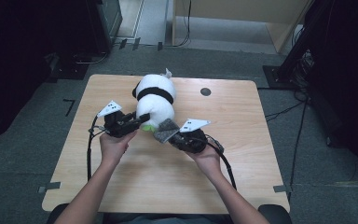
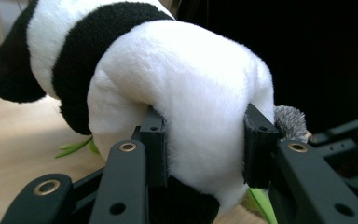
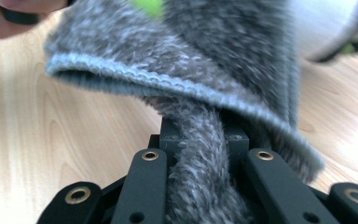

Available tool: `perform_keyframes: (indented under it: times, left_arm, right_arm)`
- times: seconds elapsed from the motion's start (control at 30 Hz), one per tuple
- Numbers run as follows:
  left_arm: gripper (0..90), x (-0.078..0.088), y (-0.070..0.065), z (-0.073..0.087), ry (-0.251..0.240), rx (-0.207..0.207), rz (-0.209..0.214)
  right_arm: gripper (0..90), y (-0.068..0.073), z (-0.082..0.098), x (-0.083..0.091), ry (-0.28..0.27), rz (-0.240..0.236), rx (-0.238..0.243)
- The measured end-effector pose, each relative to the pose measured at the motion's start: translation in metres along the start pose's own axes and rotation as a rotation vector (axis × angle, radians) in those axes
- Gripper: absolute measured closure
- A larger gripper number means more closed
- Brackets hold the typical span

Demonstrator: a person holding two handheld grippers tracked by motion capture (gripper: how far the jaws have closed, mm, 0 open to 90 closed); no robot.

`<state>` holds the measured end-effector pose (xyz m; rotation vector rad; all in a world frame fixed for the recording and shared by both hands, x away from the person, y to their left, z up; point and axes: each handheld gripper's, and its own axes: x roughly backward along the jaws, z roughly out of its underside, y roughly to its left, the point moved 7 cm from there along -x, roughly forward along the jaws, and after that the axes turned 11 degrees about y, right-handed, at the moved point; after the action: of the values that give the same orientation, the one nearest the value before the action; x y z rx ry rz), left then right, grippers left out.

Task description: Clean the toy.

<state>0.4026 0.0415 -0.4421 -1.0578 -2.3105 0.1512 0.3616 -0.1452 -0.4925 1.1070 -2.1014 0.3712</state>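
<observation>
On the light wooden table, the left gripper squeezes the white-and-black plush panda by its white rump, while the right gripper pinches the fuzzy grey cloth just beside it.

You've got a light wood table, rounded corners. Dark round disc sits near the far edge, right of centre, flat on the surface. Grey tape tabs at your near corners: one left, one right. Floor is grey carpet w/ a black L-shaped tape mark off the table's left edge. Cables run along the floor off the right edge. Dark cabinet beyond the far left corner; pale wood panel beyond the far edge.
</observation>
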Motion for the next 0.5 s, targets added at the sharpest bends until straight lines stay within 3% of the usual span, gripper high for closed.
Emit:
perform_keyframes:
  times: [0.17,0.33,0.5]
  left_arm:
    - [60.6,0.009,0.014,-0.002,-0.02,0.026,-0.022]
    - [60.4,0.015,0.028,-0.001,-0.027,0.021,-0.062]
    - [60.3,0.016,0.039,0.001,-0.008,0.003,-0.085]
  right_arm:
    - [76.9,-0.018,-0.001,0.017,-0.057,0.054,-0.041]
    - [76.4,-0.048,0.007,0.039,-0.123,0.113,-0.145]
    - [76.3,-0.071,0.014,0.054,-0.17,0.216,-0.174]
